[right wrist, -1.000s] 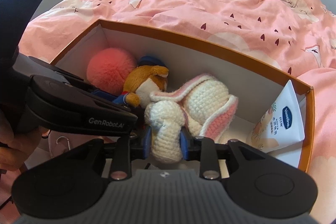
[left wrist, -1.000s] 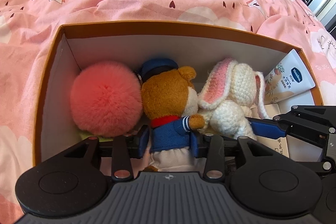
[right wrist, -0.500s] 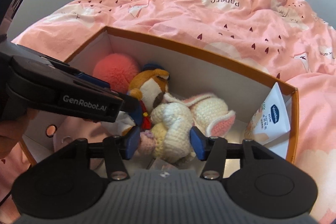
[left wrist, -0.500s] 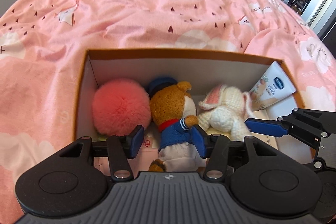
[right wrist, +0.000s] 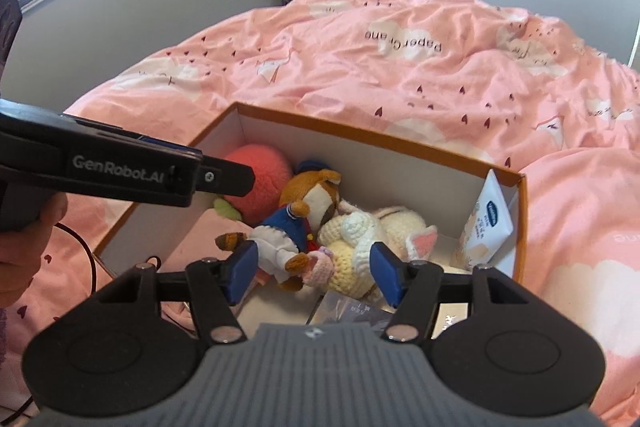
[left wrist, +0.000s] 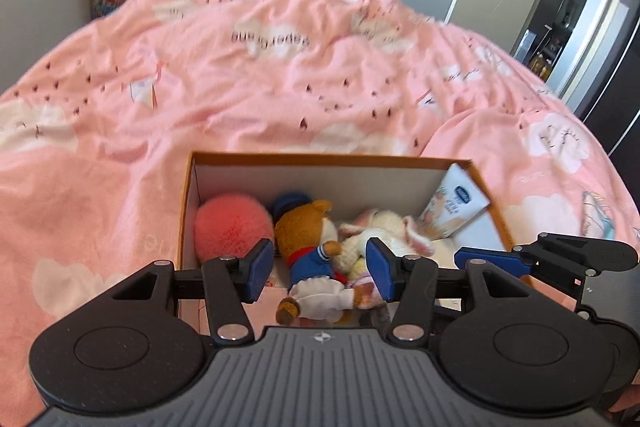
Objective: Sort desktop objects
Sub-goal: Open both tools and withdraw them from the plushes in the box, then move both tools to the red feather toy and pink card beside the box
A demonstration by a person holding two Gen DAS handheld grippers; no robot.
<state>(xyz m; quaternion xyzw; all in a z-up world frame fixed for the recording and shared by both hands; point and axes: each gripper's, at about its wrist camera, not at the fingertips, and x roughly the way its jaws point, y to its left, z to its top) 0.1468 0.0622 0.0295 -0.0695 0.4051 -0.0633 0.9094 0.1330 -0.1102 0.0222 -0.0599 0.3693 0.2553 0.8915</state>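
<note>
Your bear (left wrist: 306, 239), rabbit (left wrist: 384, 231), pompom (left wrist: 232, 227) and tube (left wrist: 454, 203) all lie inside the box (left wrist: 320, 159). Your left gripper (left wrist: 318, 269) stands apart and empty above it; your right gripper (right wrist: 316, 269) is opening, gripping nothing. Little looks left.

Orange-rimmed cardboard box (left wrist: 320, 159) on pink bedding — holding fluffy coral pompom (left wrist: 232, 226), sailor-suited bear plush (left wrist: 308, 247) lying on its back, cream crochet bunny (left wrist: 384, 227), lotion tube (left wrist: 454, 203) leaning in far right corner.

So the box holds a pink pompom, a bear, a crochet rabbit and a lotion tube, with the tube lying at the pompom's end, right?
Not quite. The tube leans in the opposite corner of the box from the pompom, with the bear and rabbit between them. The right wrist view shows it.
</note>
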